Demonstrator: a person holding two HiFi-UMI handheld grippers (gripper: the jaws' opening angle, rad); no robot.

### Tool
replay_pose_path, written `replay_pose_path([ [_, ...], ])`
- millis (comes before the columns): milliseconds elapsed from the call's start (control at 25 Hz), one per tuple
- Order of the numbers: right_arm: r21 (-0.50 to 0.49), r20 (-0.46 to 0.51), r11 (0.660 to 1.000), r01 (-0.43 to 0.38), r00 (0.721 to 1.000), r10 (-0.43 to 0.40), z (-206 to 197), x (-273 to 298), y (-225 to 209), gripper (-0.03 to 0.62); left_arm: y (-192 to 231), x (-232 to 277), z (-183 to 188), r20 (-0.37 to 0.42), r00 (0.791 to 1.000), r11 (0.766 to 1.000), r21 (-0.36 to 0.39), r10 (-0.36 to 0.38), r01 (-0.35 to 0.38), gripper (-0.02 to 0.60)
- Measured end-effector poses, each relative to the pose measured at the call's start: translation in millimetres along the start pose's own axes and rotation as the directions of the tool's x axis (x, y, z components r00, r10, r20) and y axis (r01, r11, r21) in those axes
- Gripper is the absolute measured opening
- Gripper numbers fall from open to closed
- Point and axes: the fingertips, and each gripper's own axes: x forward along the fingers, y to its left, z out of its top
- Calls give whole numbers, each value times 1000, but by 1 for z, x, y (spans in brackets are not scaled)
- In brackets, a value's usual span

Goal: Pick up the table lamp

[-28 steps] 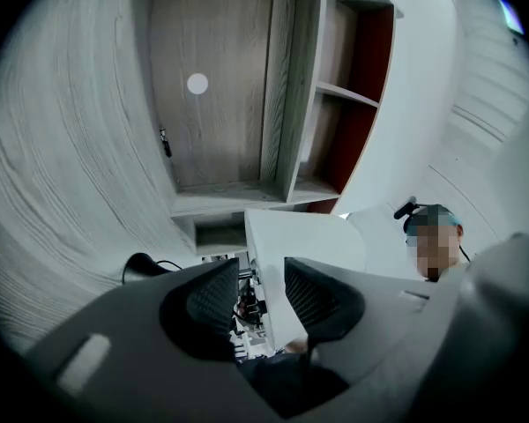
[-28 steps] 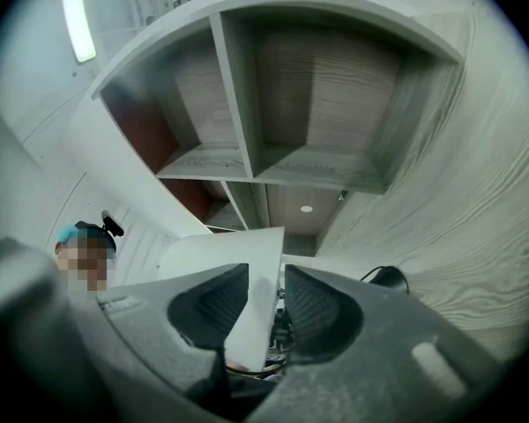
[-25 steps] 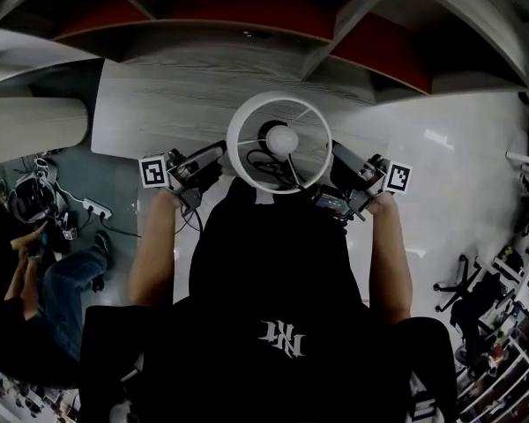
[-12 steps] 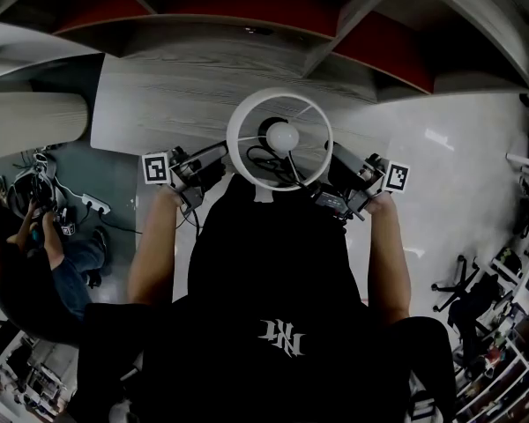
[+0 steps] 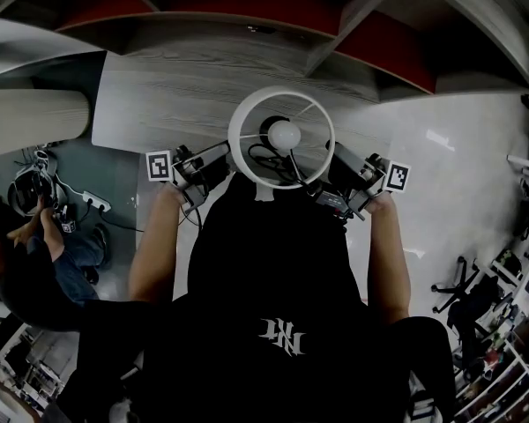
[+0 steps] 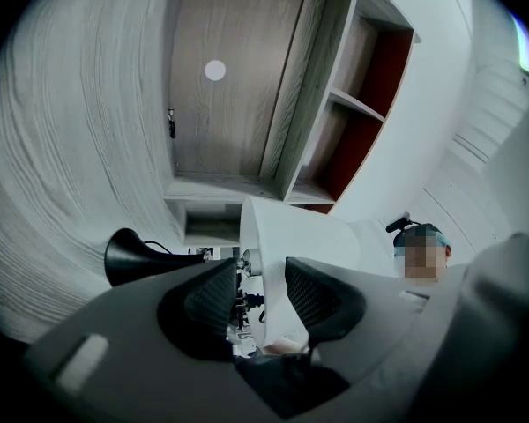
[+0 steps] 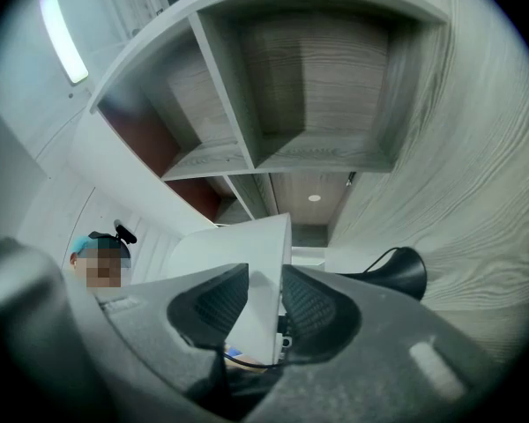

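Note:
The table lamp has a white drum lampshade [image 5: 240, 152], a round bulb [image 5: 284, 134] and a black cone base [image 6: 128, 256], which also shows in the right gripper view [image 7: 404, 274]. I look down into the upright shade. My left gripper [image 5: 222, 159] clamps the shade's left wall [image 6: 300, 236], one pad inside and one outside, its jaws closing a little. My right gripper [image 5: 329, 164] pinches the opposite wall [image 7: 238, 245] in the same way. Whether the base rests on the surface below, I cannot tell.
A wood-grain tabletop [image 5: 159, 86] lies under the lamp, with a shelf unit with red back panels [image 5: 379, 51] beyond it. A person [image 5: 35, 254] crouches on the floor at the left near cables. An office chair [image 5: 463, 293] stands at the right.
The lamp and both grippers have stayed almost where they were. The person on the floor at the left has shifted position.

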Motion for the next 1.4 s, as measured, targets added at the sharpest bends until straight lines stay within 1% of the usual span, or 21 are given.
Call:
replay_pose_path([
  [240,16,11,1000,-9,1000,9,0,-2,-1,115,-1,2,-1,8,1000,1000,-9,-28,28,150],
  [440,15,8,1000,-14,1000,13,0,-2,-1,114,-7,3,-1,25,997,998,-5,-68,69,94],
  [560,13,9,1000,-5,1000,5,1,-4,0,115,-9,5,-2,40,995,996,-6,-89,90,84],
  [840,8,-2,1000,7,1000,-7,0,-3,-1,115,-10,3,-4,48,995,996,-18,-91,92,81],
  [1200,4,-13,1000,26,1000,-26,-2,-3,-4,115,-9,4,-2,37,996,997,-4,-80,80,81],
  [1400,-3,-13,1000,17,1000,-17,-1,-1,0,115,-11,3,-1,32,997,997,4,-72,72,83],
])
